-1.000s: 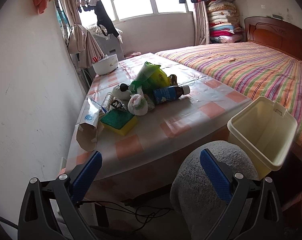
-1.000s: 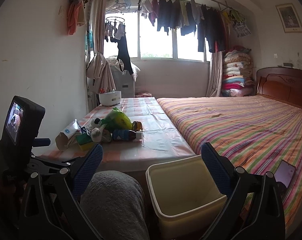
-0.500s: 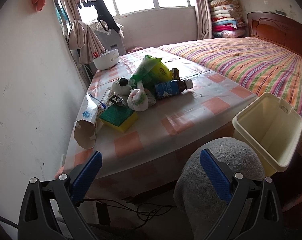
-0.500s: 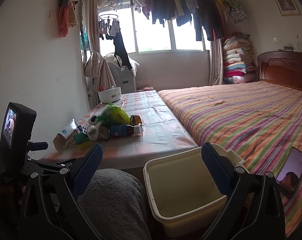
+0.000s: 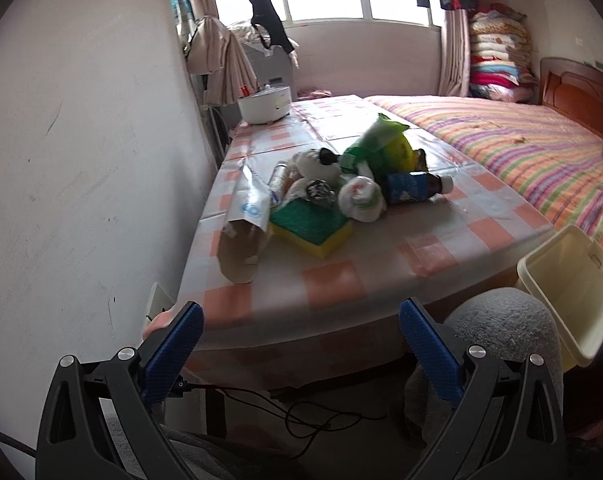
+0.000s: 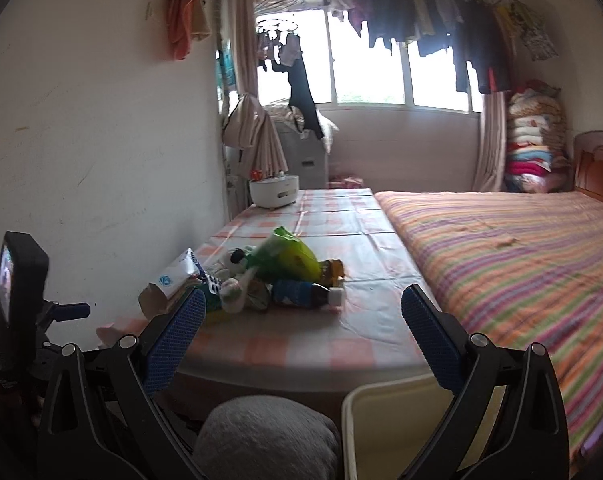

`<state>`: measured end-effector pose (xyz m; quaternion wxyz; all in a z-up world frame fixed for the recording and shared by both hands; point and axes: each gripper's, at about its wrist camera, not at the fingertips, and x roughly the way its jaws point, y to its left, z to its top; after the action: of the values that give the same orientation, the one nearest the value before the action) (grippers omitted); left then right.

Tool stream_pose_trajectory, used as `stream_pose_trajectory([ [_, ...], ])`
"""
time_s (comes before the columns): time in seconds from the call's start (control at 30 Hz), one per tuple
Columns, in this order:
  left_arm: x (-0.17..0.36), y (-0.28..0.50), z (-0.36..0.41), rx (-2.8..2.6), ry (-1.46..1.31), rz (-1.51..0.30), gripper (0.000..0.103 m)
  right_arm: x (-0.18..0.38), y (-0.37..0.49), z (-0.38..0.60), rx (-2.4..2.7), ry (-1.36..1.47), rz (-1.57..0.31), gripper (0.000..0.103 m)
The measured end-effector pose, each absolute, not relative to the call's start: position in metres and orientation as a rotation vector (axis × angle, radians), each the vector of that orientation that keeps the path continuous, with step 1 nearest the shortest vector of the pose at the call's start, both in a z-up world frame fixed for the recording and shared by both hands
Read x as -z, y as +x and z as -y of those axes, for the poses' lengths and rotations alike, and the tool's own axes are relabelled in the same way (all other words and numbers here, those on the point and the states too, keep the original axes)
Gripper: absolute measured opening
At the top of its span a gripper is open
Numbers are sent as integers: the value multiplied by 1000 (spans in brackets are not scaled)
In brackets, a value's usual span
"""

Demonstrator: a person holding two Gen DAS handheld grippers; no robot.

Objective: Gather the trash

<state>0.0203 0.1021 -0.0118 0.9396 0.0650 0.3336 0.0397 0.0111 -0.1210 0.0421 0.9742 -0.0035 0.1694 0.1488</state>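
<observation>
A heap of trash lies on the checked table [image 5: 333, 280]: a silver paper bag [image 5: 243, 232], a green and yellow sponge [image 5: 311, 228], a crumpled white wrapper [image 5: 361, 200], a brown bottle with a blue label [image 5: 413, 188] and a green bag [image 5: 385, 144]. The same heap shows in the right wrist view, with the bottle [image 6: 305, 294] and green bag [image 6: 287, 258]. A cream bin [image 5: 573, 292] stands at the table's right corner; its rim [image 6: 385, 392] is low between the right fingers. My left gripper [image 5: 301, 340] and right gripper [image 6: 301, 324] both stand open and empty, short of the table's near edge.
A white appliance [image 5: 265, 104] sits at the table's far end by the wall. A striped bed [image 5: 521, 148] runs along the table's right side. A person's grey-clad knee [image 5: 501, 324] is below the table edge. Cables [image 5: 301, 412] trail on the floor. The left gripper's body [image 6: 17, 280] is at left.
Both grippers have moved forward and up toward the table, so the heap looks larger. The bin has slid toward the lower edge of both views. Both stay open.
</observation>
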Motion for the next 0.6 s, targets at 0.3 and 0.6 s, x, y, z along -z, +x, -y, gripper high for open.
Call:
stream_pose_trajectory([
  [0.3,15,36,-124,-120,84,-717,96,-36,43,90,-354,-50,-408,97],
  [0.6,13,47,-122,-107,81,-714,96,-43,42,99,-307,-13,-404,97],
])
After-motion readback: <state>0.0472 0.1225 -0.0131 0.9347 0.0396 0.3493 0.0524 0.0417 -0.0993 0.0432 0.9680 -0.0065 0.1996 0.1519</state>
